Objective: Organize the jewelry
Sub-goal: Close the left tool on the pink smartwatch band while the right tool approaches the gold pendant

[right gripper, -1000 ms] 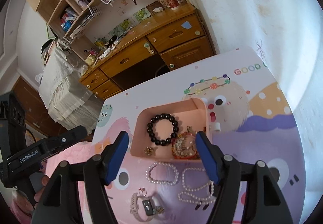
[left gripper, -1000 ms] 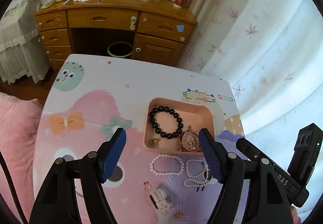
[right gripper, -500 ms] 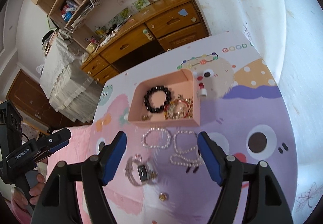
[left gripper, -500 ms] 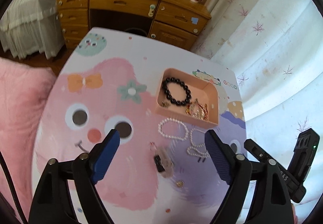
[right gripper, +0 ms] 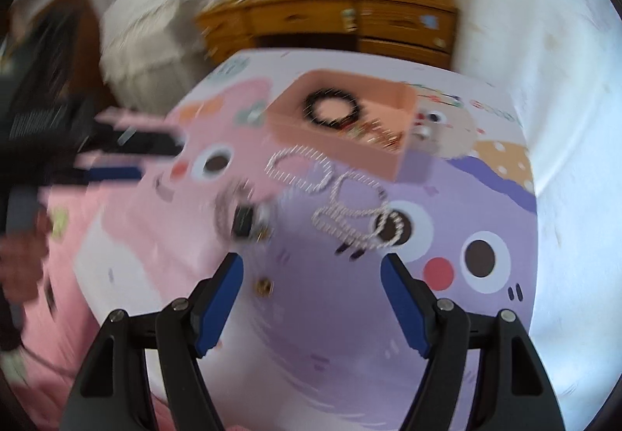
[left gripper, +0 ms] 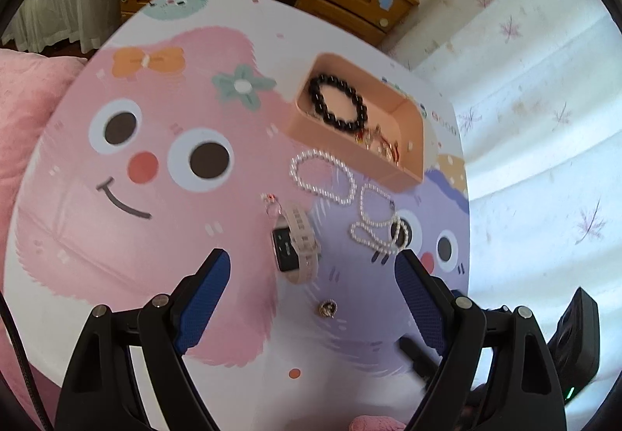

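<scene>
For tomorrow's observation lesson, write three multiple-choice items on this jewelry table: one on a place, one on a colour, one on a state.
1. Where does the black bead bracelet lie?
A in the peach rectangular tray
B on the table mat
C in a gripper

2. What colour is the strap of the small smartwatch?
A green
B pale pink
C black

3. How is the left gripper?
A shut on pearls
B shut on the watch
C open, holding nothing

Answers: 1 A, tray walls surround it; 2 B, the band shows pale pink; 3 C, its blue fingers stand wide apart.
</scene>
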`<action>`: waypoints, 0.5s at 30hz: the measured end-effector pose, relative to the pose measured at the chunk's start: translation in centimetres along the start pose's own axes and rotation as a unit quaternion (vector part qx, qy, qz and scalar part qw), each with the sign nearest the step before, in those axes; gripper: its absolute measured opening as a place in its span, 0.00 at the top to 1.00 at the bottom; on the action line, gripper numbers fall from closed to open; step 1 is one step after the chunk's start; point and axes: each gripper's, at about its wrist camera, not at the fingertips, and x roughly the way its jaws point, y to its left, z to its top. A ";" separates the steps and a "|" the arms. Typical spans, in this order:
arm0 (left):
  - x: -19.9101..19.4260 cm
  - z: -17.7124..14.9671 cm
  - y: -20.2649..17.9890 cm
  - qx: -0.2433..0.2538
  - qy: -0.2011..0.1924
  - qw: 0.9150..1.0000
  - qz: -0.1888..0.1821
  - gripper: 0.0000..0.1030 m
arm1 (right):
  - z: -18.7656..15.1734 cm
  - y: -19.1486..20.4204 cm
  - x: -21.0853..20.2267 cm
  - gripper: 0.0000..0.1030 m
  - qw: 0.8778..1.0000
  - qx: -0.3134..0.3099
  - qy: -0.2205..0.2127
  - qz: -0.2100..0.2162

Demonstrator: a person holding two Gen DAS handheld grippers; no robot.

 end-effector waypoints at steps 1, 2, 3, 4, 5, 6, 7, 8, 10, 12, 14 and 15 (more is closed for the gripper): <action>0.5 -0.3 -0.2 0.004 0.002 1.000 0.000 0.17 | -0.4 0.6 0.4 0.29 1.000 -0.018 0.007 0.000; 1.0 -0.6 -0.4 0.009 0.003 1.000 -0.001 0.17 | -1.0 1.3 0.8 0.29 0.999 -0.038 0.015 0.000; 1.3 -0.8 -0.4 0.012 0.003 1.000 -0.001 0.17 | -1.3 1.8 1.2 0.29 0.998 -0.052 0.019 0.000; 1.7 -1.1 -0.5 0.015 0.001 1.000 0.001 0.17 | -1.6 2.1 1.4 0.29 0.998 -0.064 0.022 0.001; 2.1 -1.2 -0.5 0.016 -0.001 1.000 0.006 0.17 | -1.9 2.6 1.8 0.29 0.997 -0.079 0.025 0.004; 2.5 -1.3 -0.5 0.016 -0.001 1.000 0.009 0.17 | -2.1 3.0 2.0 0.29 0.996 -0.089 0.026 0.004; 2.8 -1.3 -0.5 0.017 -0.002 1.000 0.011 0.18 | -2.4 3.5 2.3 0.29 0.994 -0.107 0.026 0.002; 3.1 -1.3 -0.4 0.016 -0.003 1.000 0.013 0.20 | -2.6 4.0 2.5 0.29 0.992 -0.125 0.022 -0.005; 3.8 -1.2 -0.2 0.017 -0.003 1.000 0.012 0.22 | -3.0 4.7 3.0 0.29 0.988 -0.153 0.015 -0.021; 4.5 -1.0 -0.1 0.017 0.000 1.000 0.010 0.28 | -3.5 5.2 3.5 0.29 0.985 -0.171 0.016 -0.025; 5.2 -0.9 0.1 0.013 0.003 1.000 0.011 0.40 | -4.0 5.6 3.9 0.29 0.984 -0.178 0.017 -0.020; 5.5 -0.8 0.2 0.011 0.005 1.000 0.009 0.44 | -4.1 5.9 4.1 0.29 0.983 -0.181 0.017 -0.019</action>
